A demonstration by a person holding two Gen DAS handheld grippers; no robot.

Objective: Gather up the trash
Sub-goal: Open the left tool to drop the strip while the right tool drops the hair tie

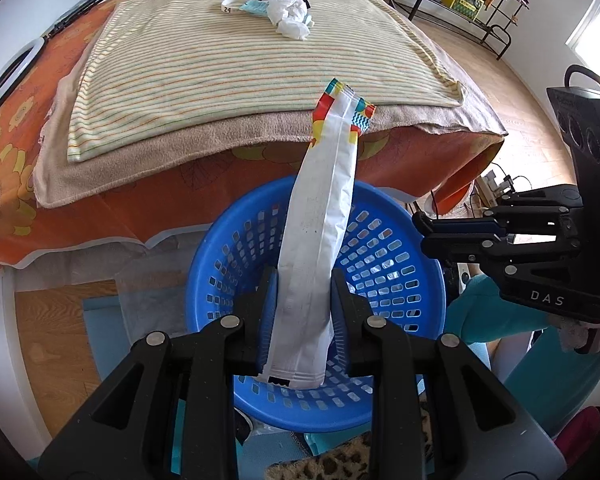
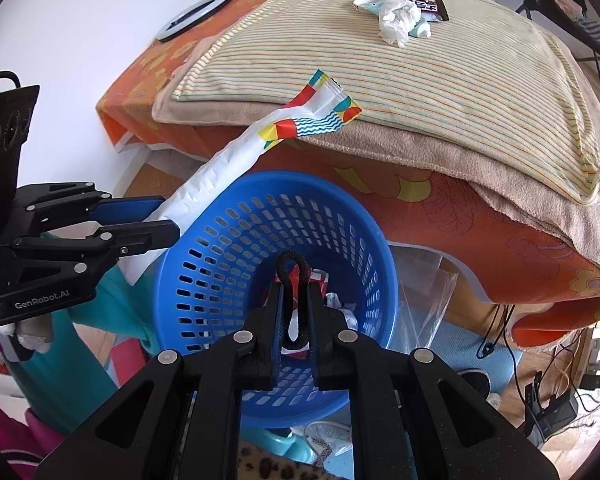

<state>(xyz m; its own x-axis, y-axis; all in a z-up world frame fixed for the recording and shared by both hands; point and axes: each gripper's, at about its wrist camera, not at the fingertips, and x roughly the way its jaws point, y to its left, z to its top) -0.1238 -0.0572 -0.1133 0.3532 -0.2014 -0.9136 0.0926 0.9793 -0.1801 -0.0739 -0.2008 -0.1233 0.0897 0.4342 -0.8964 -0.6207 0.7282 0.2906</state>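
My left gripper [image 1: 304,280] is shut on a long white snack wrapper [image 1: 320,240] with a coloured end, held over the blue perforated basket [image 1: 404,248]. The wrapper [image 2: 228,160] and left gripper [image 2: 168,220] also show in the right wrist view. My right gripper [image 2: 294,292] is shut on a black hair tie [image 2: 290,276] above the basket [image 2: 228,248], which holds some crumpled trash [image 2: 340,308]. More trash lies on the striped cloth: crumpled white tissue [image 1: 292,20], a white band [image 1: 234,2], a chocolate bar wrapper [image 2: 424,6].
The bed [image 1: 60,200] has an orange flowered sheet, a beige towel [image 1: 180,136] and a striped cloth [image 1: 240,76]. A ring light [image 1: 8,76] lies at its left. Cables and a power strip [image 2: 560,380] sit on the wooden floor. A metal rack [image 1: 460,4] stands behind.
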